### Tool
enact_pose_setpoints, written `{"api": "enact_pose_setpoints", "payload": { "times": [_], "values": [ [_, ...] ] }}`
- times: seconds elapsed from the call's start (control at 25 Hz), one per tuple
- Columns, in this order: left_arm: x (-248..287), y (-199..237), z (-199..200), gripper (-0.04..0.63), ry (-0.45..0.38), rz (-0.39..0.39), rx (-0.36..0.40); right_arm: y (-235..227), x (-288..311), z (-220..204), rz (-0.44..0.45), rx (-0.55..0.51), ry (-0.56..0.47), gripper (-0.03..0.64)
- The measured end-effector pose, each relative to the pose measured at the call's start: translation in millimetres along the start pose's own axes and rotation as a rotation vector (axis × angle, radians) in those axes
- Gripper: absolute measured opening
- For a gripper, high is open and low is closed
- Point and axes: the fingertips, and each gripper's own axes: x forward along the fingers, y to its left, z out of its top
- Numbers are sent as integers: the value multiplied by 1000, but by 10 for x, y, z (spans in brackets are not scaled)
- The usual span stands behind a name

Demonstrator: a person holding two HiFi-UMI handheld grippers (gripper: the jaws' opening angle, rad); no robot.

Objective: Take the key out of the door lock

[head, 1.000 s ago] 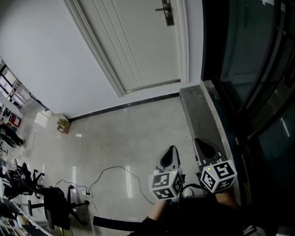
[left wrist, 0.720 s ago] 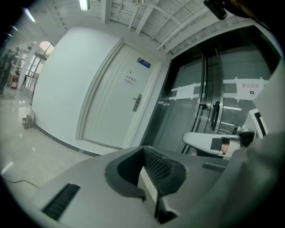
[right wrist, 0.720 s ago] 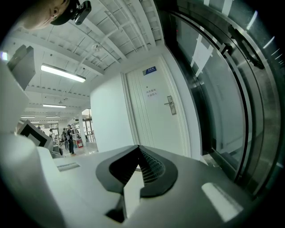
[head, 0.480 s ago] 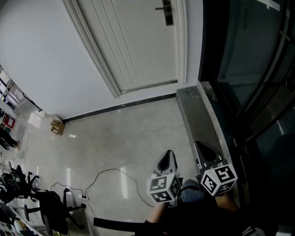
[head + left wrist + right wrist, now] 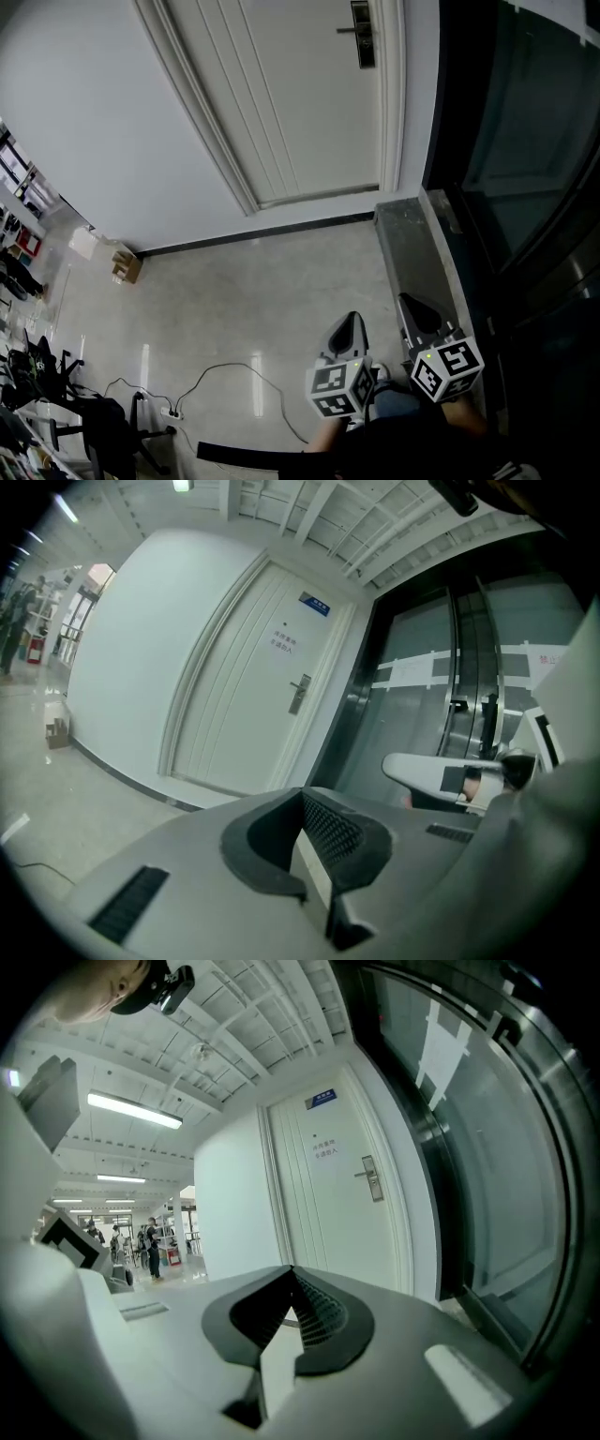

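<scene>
The white door (image 5: 291,103) stands far ahead, with its lock plate and lever handle (image 5: 363,35) near its right edge. That lock also shows in the left gripper view (image 5: 298,694) and the right gripper view (image 5: 371,1178). A key is too small to make out. My left gripper (image 5: 347,330) and right gripper (image 5: 418,314) are held low, side by side, far from the door. In their own views the left gripper (image 5: 302,795) and the right gripper (image 5: 292,1270) each have jaws closed together with nothing between them.
A grey stone ledge (image 5: 412,248) runs along a dark glass wall (image 5: 525,141) on the right. A cardboard box (image 5: 127,265) sits by the wall. A cable (image 5: 225,352), power strip (image 5: 169,410) and office chair (image 5: 103,427) lie at the left. People stand far off (image 5: 153,1246).
The head view has tilted, so the door and lock sit lower and further right in the picture. Both grippers stay low and shut in about the same place.
</scene>
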Motion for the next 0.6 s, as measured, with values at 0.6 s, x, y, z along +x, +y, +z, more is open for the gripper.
{"api": "enact_pose_setpoints", "payload": {
  "times": [0.6],
  "values": [
    [1470,-82,482,0,-17,33,-5,-1029,1047,438,44,-52,3,2]
  ]
}}
